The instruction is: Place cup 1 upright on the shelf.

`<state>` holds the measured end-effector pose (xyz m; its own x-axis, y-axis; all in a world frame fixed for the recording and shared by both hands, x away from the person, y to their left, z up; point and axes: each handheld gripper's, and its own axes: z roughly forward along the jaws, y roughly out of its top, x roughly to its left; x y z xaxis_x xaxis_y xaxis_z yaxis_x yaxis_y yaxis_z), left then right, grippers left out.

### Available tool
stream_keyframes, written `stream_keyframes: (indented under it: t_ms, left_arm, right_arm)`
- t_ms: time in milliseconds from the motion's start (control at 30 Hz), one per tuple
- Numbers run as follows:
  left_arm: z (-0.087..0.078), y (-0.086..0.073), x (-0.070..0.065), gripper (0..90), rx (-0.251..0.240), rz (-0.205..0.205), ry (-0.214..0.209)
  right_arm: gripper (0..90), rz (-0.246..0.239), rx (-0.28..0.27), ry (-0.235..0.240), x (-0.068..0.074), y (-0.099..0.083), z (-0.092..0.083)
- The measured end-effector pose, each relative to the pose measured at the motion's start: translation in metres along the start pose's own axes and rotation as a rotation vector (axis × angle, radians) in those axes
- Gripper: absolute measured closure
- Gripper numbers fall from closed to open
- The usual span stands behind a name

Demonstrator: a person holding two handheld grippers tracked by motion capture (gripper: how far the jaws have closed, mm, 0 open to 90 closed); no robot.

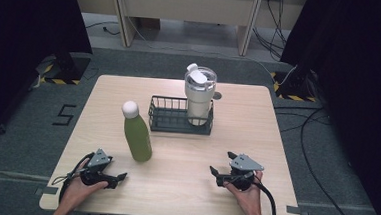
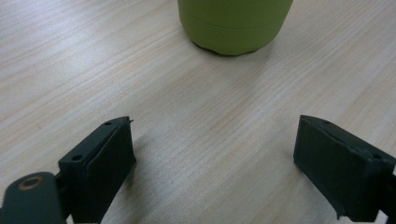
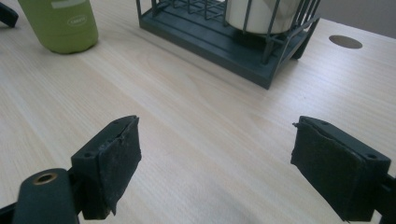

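A green bottle (image 1: 137, 134) with a white cap stands upright on the wooden table (image 1: 174, 171), left of centre. A white tumbler (image 1: 199, 95) with a lid stands in the right end of a dark wire basket (image 1: 170, 117) behind it. My left gripper (image 1: 115, 179) rests open near the front left edge, its jaws wide apart, with the green bottle's base (image 2: 235, 25) just ahead. My right gripper (image 1: 220, 172) sits open at the front right with nothing between its jaws. From there the basket (image 3: 224, 35), the tumbler (image 3: 261, 14) and the bottle (image 3: 60, 23) lie ahead.
A round grommet hole (image 1: 217, 95) sits in the table behind the basket. Cables trail on the grey floor at the right, and dark curtains flank both sides. A wooden desk frame (image 1: 184, 12) stands beyond the table.
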<state>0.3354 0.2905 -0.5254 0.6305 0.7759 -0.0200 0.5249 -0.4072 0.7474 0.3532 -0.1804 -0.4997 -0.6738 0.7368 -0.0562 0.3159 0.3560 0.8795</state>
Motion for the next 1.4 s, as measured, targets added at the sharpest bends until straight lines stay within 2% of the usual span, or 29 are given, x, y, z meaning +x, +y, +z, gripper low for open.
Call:
stream_keyframes:
  t_ms: [700, 733, 1400]
  left_arm:
    - [0.000, 0.000, 0.000, 11.4, 0.000, 0.000, 0.000]
    - [0.000, 0.000, 0.000, 11.4, 0.000, 0.000, 0.000]
    - [0.000, 0.000, 0.000, 11.4, 0.000, 0.000, 0.000]
  right_arm:
    - [16.4, 0.000, 0.073, 0.016, 0.006, -0.015, -0.010]
    - [16.4, -0.008, 0.091, 0.010, 0.007, -0.016, -0.011]
    - [17.1, -0.003, 0.181, -0.015, 0.007, -0.026, -0.020]
